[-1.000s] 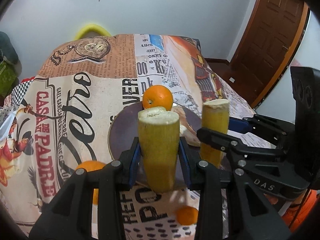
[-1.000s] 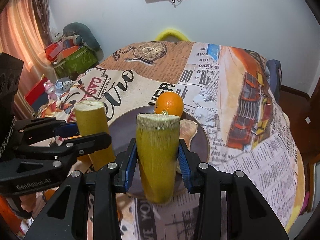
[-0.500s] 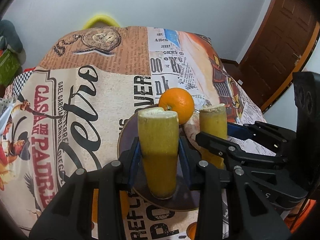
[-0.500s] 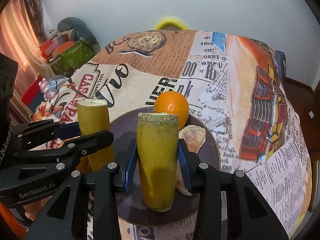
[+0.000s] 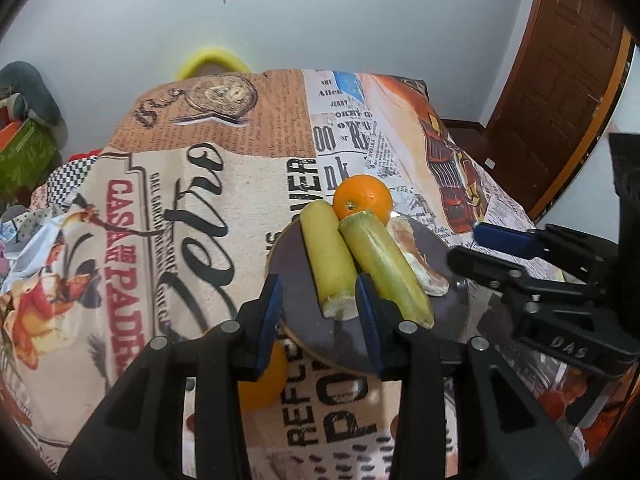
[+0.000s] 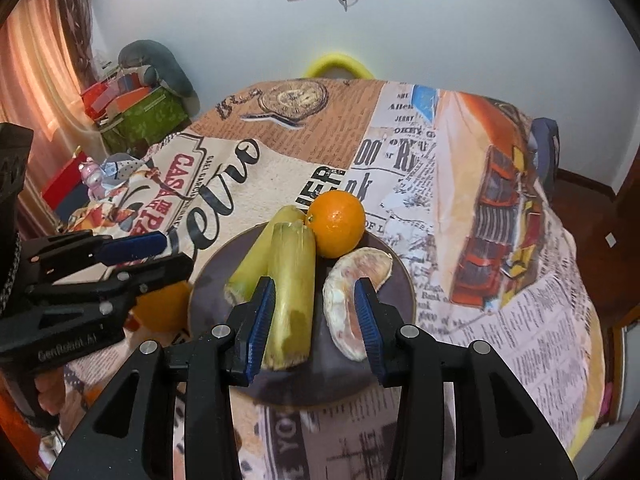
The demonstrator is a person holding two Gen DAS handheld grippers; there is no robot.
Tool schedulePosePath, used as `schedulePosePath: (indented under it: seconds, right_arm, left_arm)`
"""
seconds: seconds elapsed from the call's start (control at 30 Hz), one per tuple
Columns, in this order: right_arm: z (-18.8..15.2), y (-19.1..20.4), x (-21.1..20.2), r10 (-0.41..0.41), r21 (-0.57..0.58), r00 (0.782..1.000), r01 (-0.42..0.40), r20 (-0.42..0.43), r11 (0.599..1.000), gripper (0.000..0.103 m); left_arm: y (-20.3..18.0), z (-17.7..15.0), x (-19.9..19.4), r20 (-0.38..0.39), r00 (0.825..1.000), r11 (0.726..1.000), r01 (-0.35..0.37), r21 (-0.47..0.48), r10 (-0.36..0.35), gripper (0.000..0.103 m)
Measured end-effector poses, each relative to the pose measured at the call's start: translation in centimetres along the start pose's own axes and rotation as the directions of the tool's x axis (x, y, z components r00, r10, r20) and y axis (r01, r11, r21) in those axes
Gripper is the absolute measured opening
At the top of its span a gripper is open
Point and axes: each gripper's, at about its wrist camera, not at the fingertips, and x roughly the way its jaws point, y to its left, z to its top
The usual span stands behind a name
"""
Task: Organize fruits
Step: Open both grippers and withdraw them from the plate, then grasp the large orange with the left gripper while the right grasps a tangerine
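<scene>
With both claws spread and holding nothing, left claw (image 5: 318, 320) straddles the left cane piece (image 5: 328, 260); right claw (image 6: 314, 322) straddles the right cane piece (image 6: 290, 288). Risk: either pad clips a piece on pull-back and rolls it toward the plate (image 6: 216, 264) rim at 6 o'clock, or knocks the orange (image 6: 336, 224) off at 12.

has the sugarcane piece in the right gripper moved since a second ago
Yes. The sugarcane piece was upright in the jaws; now it lies released on the plate, against the orange.

Orange fruit (image 6: 336, 224), newsprint-patterned tablecloth (image 6: 460, 200)
</scene>
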Motion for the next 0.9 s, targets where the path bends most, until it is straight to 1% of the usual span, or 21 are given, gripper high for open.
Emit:
schedulePosePath:
  seconds: [0.17,0.23,0.33,0.43,0.53,0.6,0.67,0.77,0.83,0.9]
  right_arm:
    - [-1.1,0.6,-2.6,-0.037,-0.025,0.999,0.038,0.040,0.999,0.039]
    - [-1.8,0.5,-3.5,-0.044,-0.018,0.998,0.045,0.052,0.999,0.043]
    - [-2.8,0.2,-4.4,-0.055,0.004,0.997,0.055,0.061,0.998,0.045]
    - [-4.0,-0.3,-4.7,-0.072,0.031,0.996,0.070,0.057,0.997,0.048]
    - [-5.2,-0.7,-4.5,-0.084,0.048,0.996,0.083,0.038,0.995,0.049]
    - [-5.8,-0.8,-4.0,-0.079,0.055,0.997,0.078,0.024,0.995,0.049]
    - [-6.4,-0.7,-3.4,-0.072,0.054,0.997,0.072,0.002,0.996,0.049]
    - [-7.3,-0.3,-2.3,-0.076,0.050,0.997,0.077,-0.019,0.996,0.049]
    - [-7.7,-0.1,-1.8,-0.063,0.053,0.998,0.064,-0.030,0.997,0.049]
    - [-8.0,0.2,-1.2,-0.043,0.050,0.998,0.045,-0.049,0.998,0.049]
  left_arm:
    - [1.6,-1.1,-2.0,0.008,0.999,0.999,-0.036,-0.009,0.036,0.038]
    - [2.4,-1.7,-2.5,0.006,0.999,0.998,-0.053,-0.014,0.053,0.044]
    - [3.6,-2.6,-2.7,-0.008,0.998,0.997,-0.068,-0.026,0.067,0.053]
    - [4.6,-3.7,-2.1,-0.040,0.996,0.996,-0.077,-0.038,0.075,0.057]
    - [5.0,-5.0,-1.2,-0.070,0.993,0.994,-0.101,-0.032,0.099,0.060]
    - [5.0,-6.0,-0.5,-0.092,0.991,0.995,-0.102,-0.020,0.100,0.065]
    - [4.9,-6.6,0.3,-0.106,0.989,0.995,-0.102,-0.014,0.100,0.067]
    - [4.8,-6.7,1.5,-0.131,0.985,0.993,-0.116,-0.012,0.113,0.072]
    - [4.9,-6.6,2.2,-0.147,0.982,0.992,-0.125,-0.018,0.121,0.078]
    - [4.9,-6.3,2.8,-0.149,0.982,0.992,-0.121,-0.022,0.116,0.080]
